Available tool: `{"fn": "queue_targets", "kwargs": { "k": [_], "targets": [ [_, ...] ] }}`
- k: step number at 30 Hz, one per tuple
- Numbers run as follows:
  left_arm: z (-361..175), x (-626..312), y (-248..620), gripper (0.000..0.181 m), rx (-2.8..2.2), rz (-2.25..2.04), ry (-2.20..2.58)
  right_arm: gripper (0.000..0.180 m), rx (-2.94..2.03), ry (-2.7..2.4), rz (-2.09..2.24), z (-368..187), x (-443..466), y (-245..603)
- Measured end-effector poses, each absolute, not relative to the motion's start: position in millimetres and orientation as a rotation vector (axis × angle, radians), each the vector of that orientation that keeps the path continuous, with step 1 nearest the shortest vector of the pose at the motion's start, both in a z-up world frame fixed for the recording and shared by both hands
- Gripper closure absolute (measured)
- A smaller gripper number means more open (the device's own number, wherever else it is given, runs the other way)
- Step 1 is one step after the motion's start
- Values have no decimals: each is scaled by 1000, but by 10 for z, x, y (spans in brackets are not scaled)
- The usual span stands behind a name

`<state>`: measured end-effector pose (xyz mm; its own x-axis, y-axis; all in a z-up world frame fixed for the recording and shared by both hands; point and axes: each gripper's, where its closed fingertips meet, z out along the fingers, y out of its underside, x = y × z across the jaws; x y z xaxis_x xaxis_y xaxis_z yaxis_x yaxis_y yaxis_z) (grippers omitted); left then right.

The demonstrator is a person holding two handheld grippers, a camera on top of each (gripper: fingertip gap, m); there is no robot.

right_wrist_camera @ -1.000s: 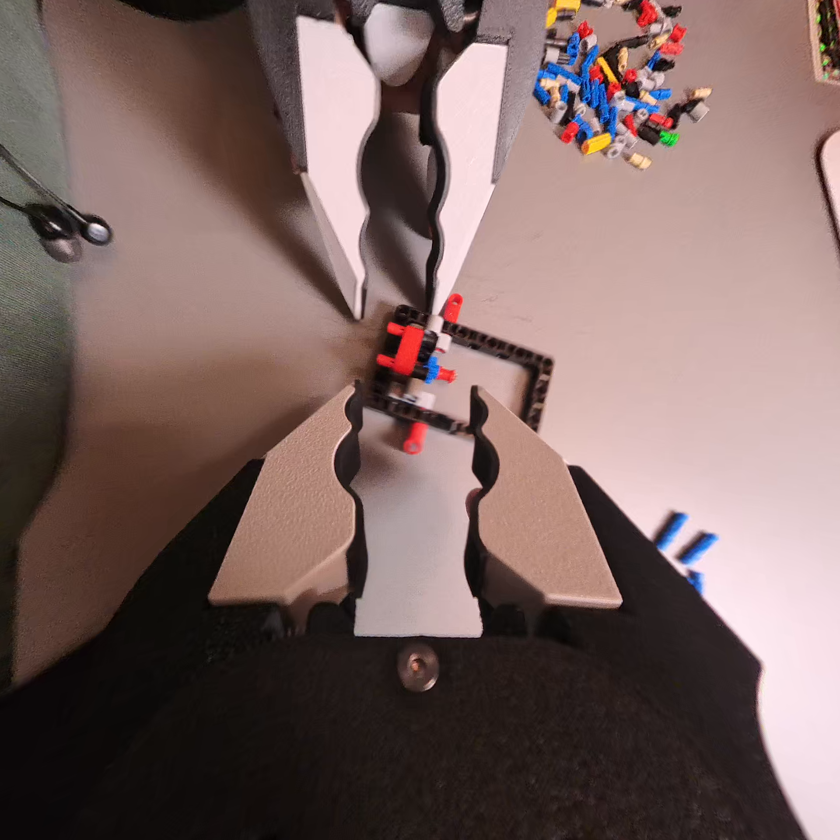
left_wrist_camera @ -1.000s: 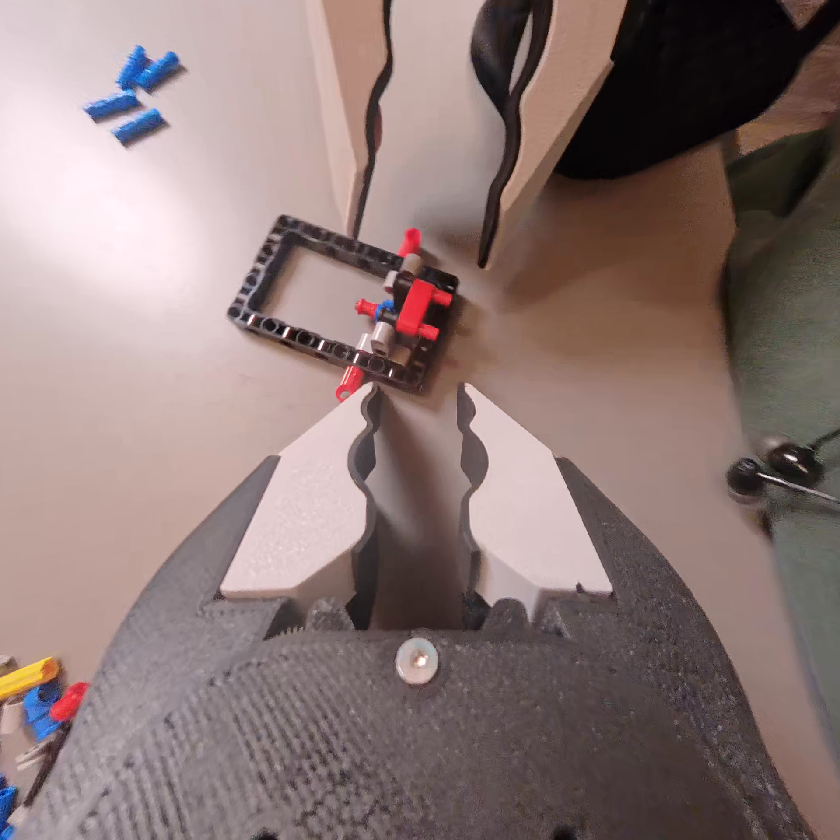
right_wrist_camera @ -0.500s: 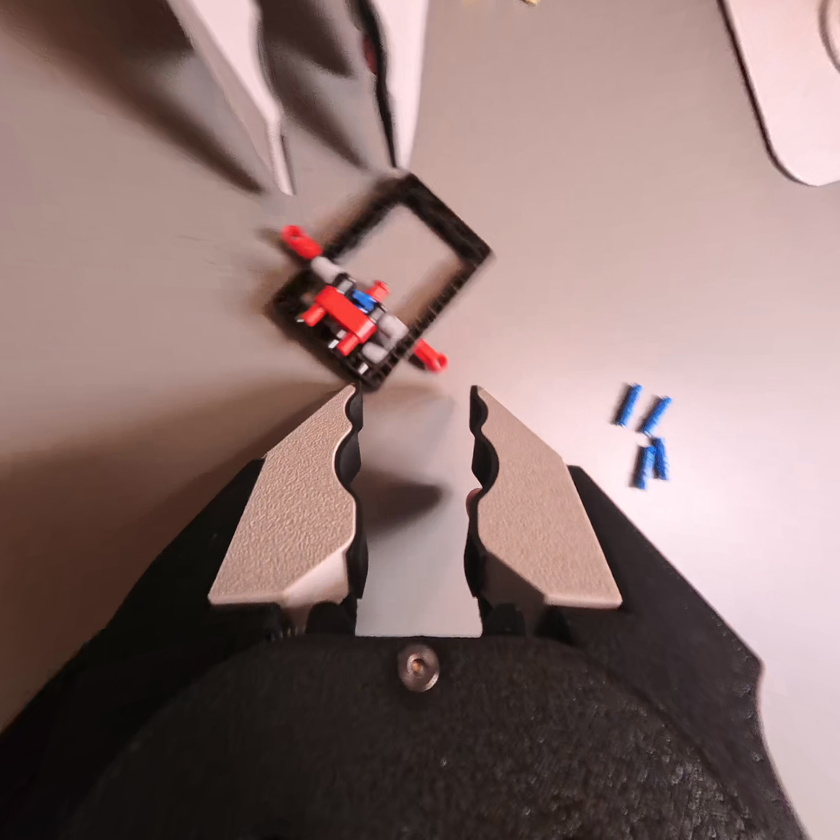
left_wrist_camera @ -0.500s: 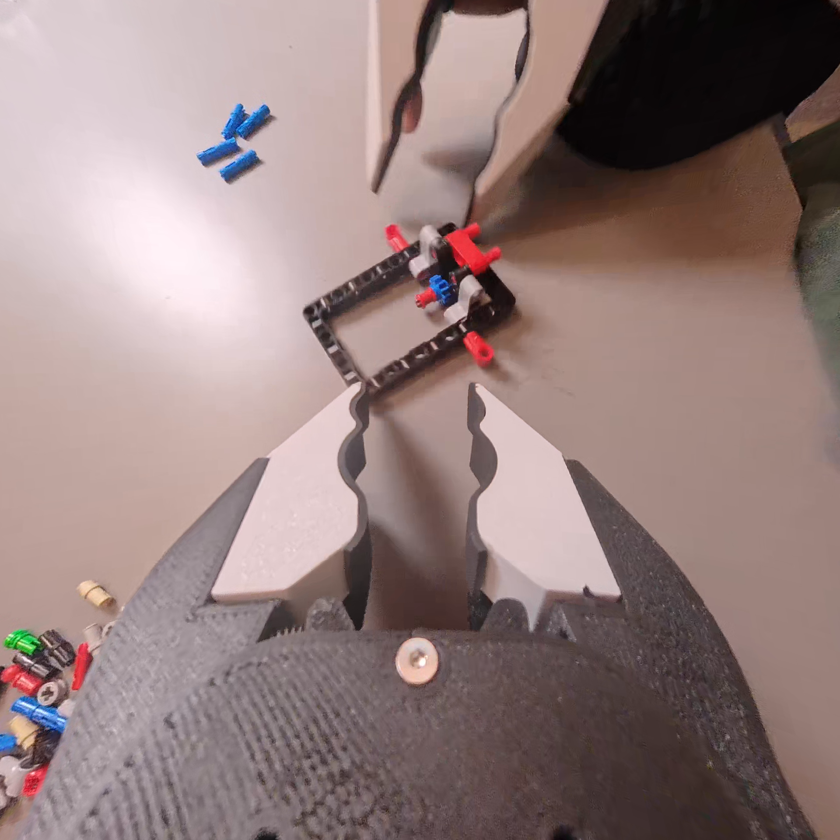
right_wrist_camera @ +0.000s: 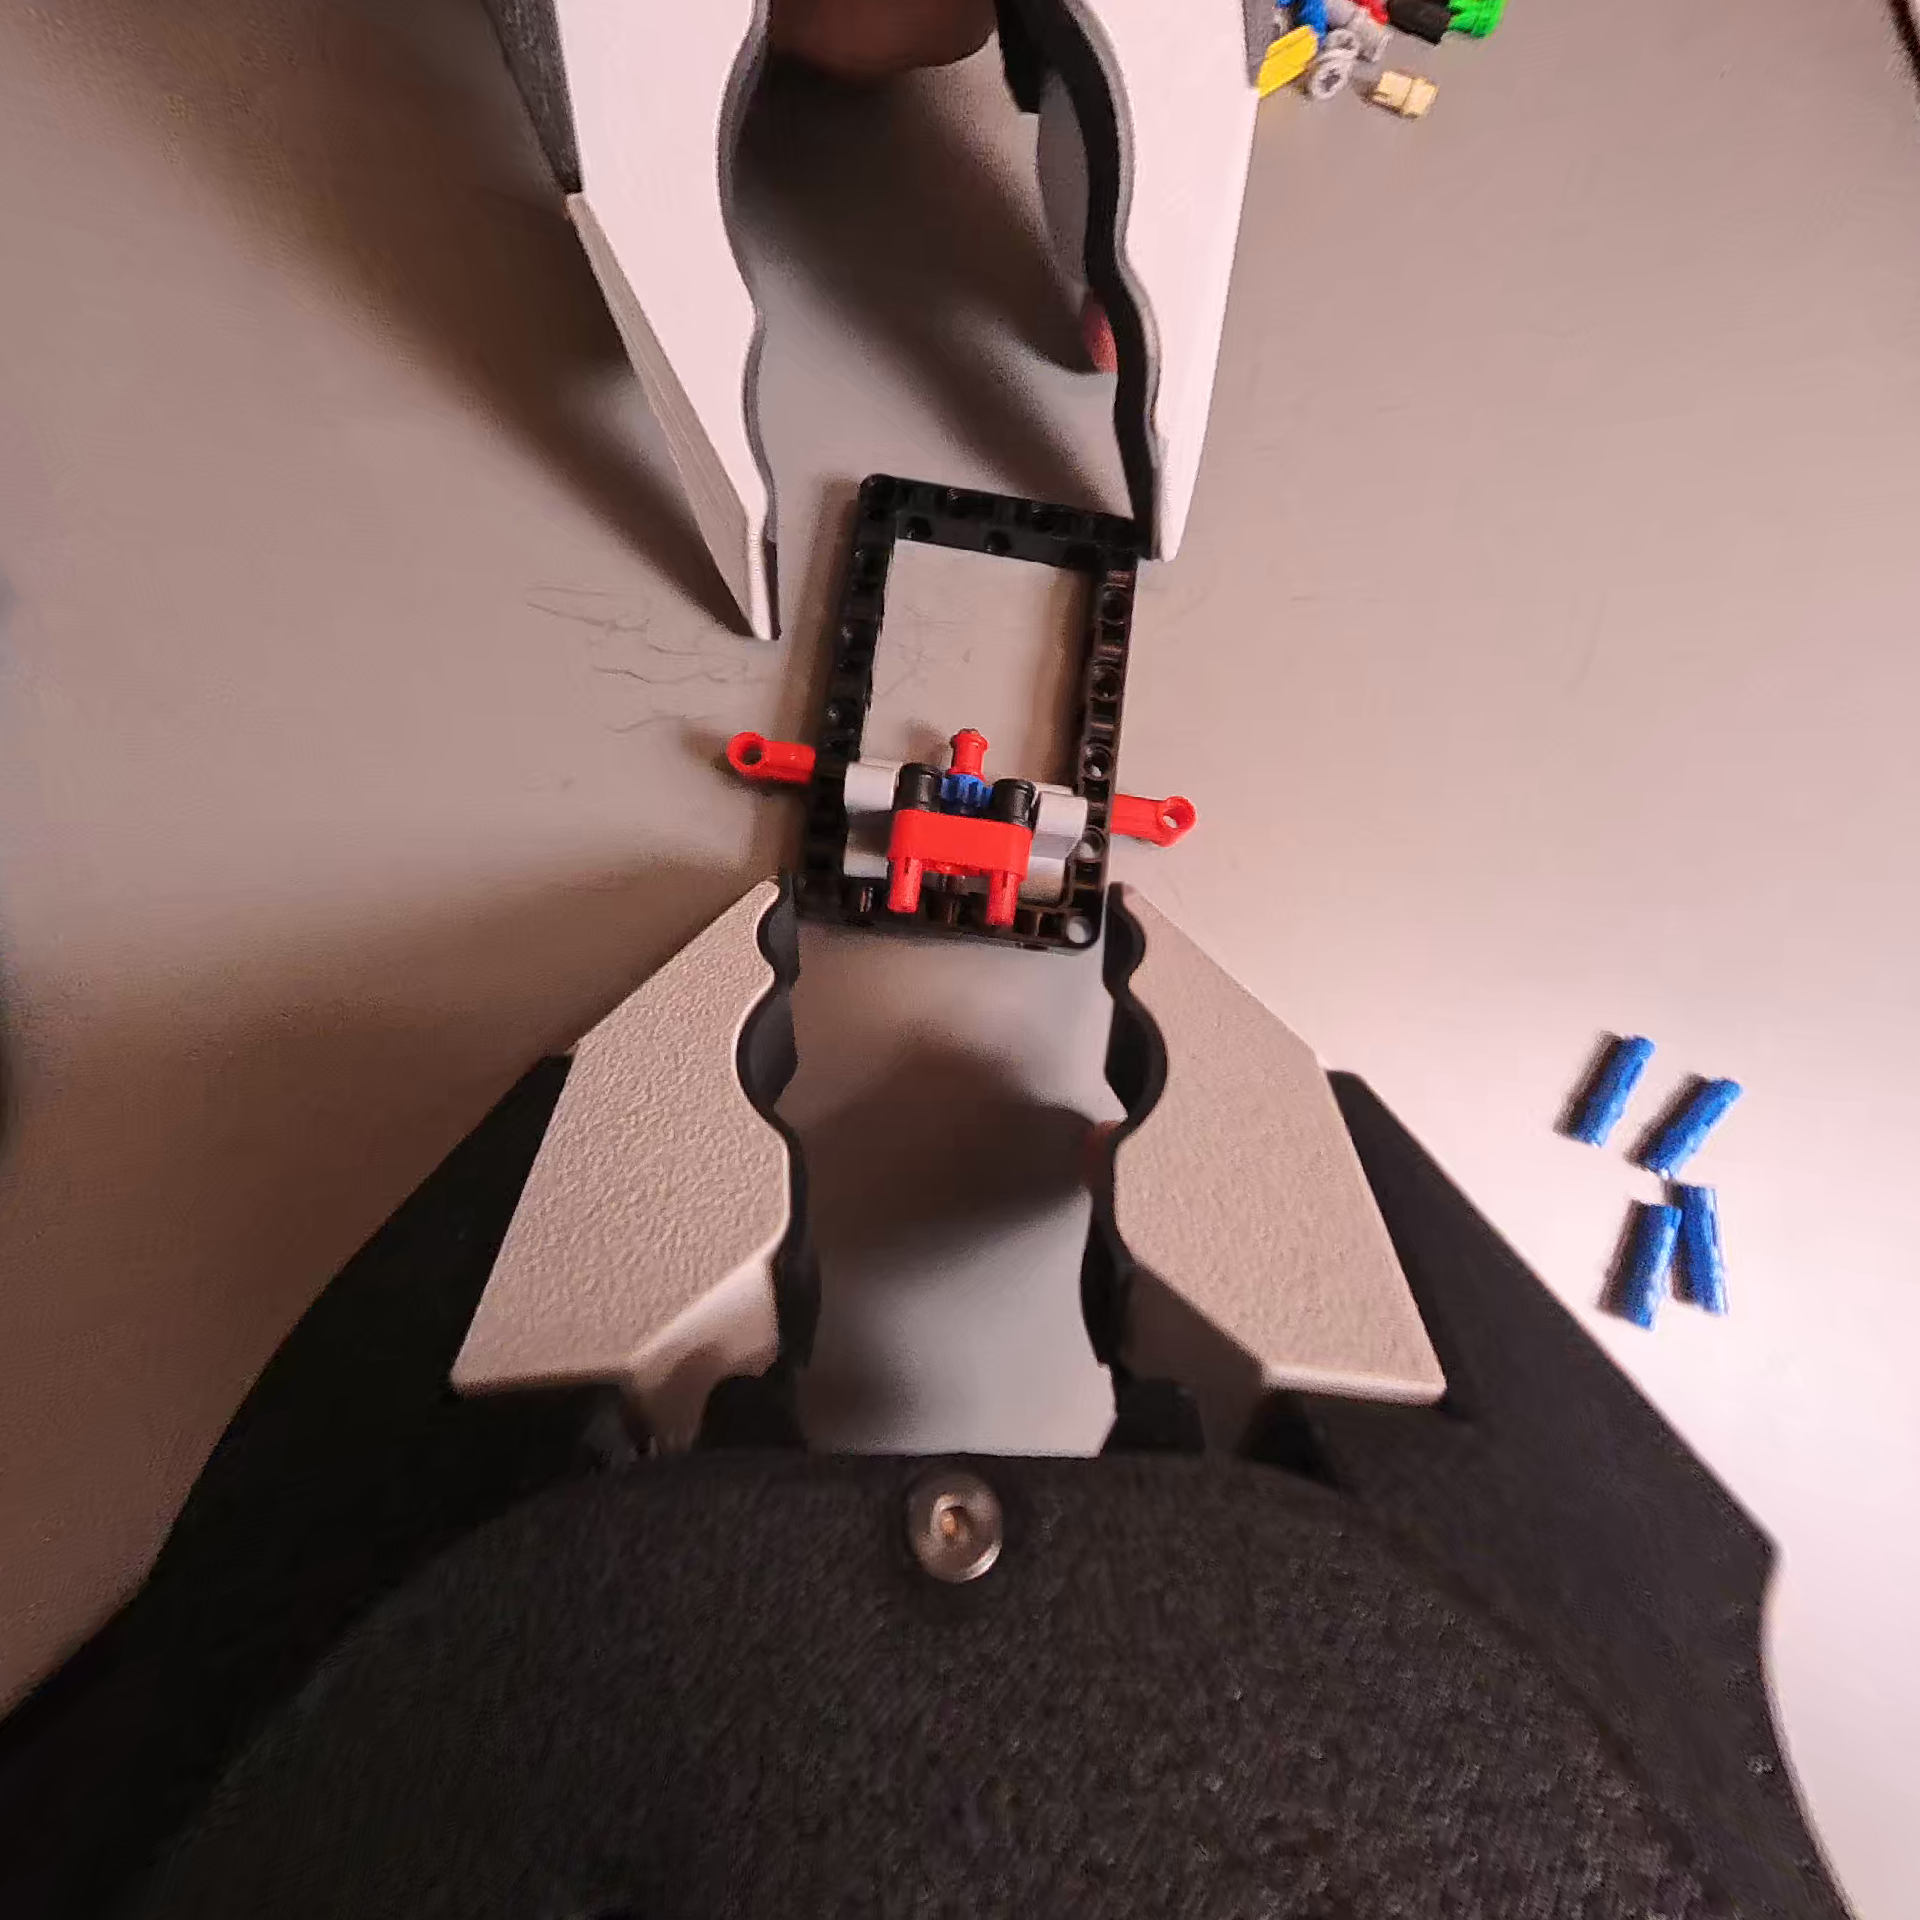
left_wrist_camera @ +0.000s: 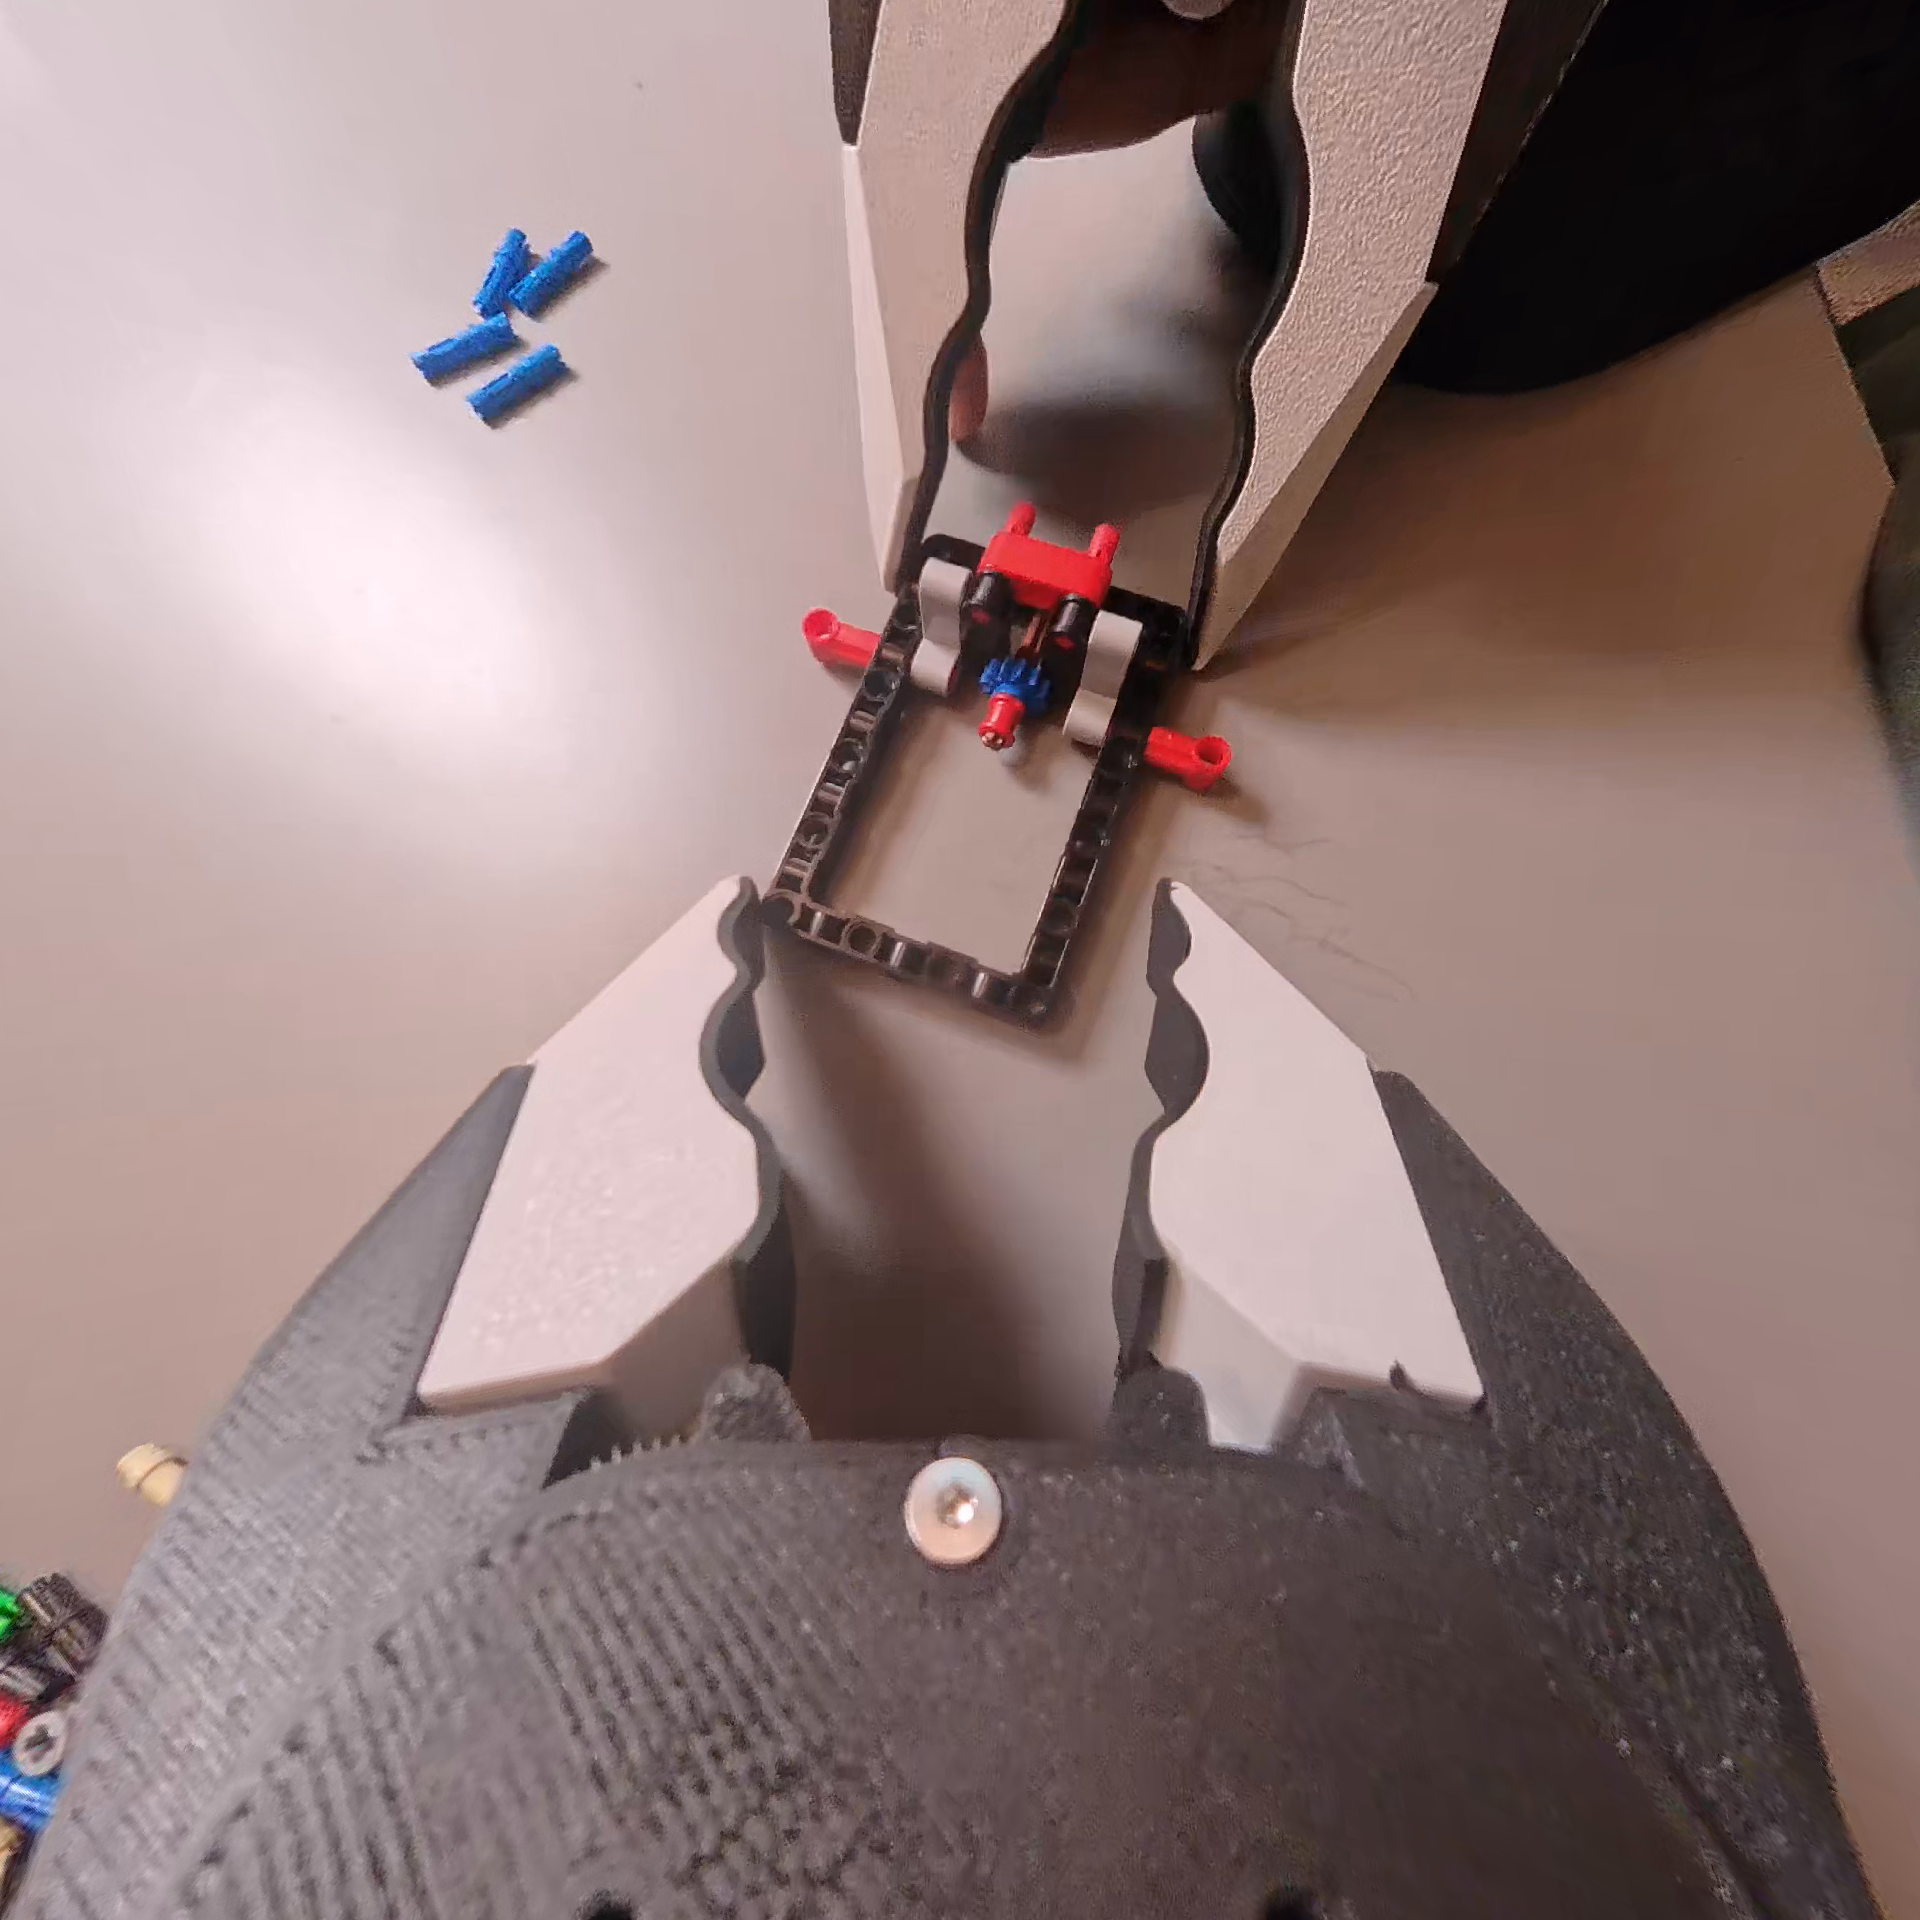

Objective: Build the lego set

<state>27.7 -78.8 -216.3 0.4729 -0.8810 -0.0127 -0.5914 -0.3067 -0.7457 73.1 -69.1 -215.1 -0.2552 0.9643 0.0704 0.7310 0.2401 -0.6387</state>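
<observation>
A black rectangular lego frame point(left_wrist_camera: 831, 790) lies flat on the table. A red, grey and blue assembly point(left_wrist_camera: 1039, 597) sits across one end, with a red pin point(left_wrist_camera: 1190, 753) sticking out on each side. My left gripper point(left_wrist_camera: 954, 904) is open and empty at the bare end. Its left fingertip touches a frame corner and the right one stands apart. My right gripper point(left_wrist_camera: 1055, 603) is open and straddles the assembly end. In the right wrist view the frame point(right_wrist_camera: 847, 644) and assembly point(right_wrist_camera: 961, 831) lie just past my right gripper point(right_wrist_camera: 945, 899), with my left gripper point(right_wrist_camera: 961, 582) beyond.
Several loose blue pins point(left_wrist_camera: 499, 322) lie on the table to one side and show in the right wrist view too point(right_wrist_camera: 1662, 1174). A pile of mixed small lego parts point(left_wrist_camera: 42, 1662) sits behind my left gripper, also seen in the right wrist view point(right_wrist_camera: 1351, 42). Left tips to right tips: about 6 cm.
Both grippers have swung round to face each other along the frame's length, one at each short end. My left jaws have opened wider. The right jaws stay open.
</observation>
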Motion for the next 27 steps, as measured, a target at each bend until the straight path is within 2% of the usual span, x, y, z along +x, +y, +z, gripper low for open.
{"fn": "queue_targets", "kwargs": {
  "k": [5,12,21,23,27],
  "targets": [
    [-2153,205,-768,121,-2025,-512,1199,123,-1389,-2192,749,-2147,708,-608],
    [-2144,6,-449,124,-2074,-459,1165,124,-1303,-2264,896,-2052,501,-193],
    [-2160,-119,-268,123,-2136,-454,1086,125,-1387,-2260,811,-2045,449,64],
    [-2159,-154,-244,123,-2130,-430,1078,113,-1438,-2170,820,-1859,568,212],
    [-2161,-182,-246,123,-2131,-442,1047,135,-1589,-1983,660,-1751,980,671]
  ]
}}
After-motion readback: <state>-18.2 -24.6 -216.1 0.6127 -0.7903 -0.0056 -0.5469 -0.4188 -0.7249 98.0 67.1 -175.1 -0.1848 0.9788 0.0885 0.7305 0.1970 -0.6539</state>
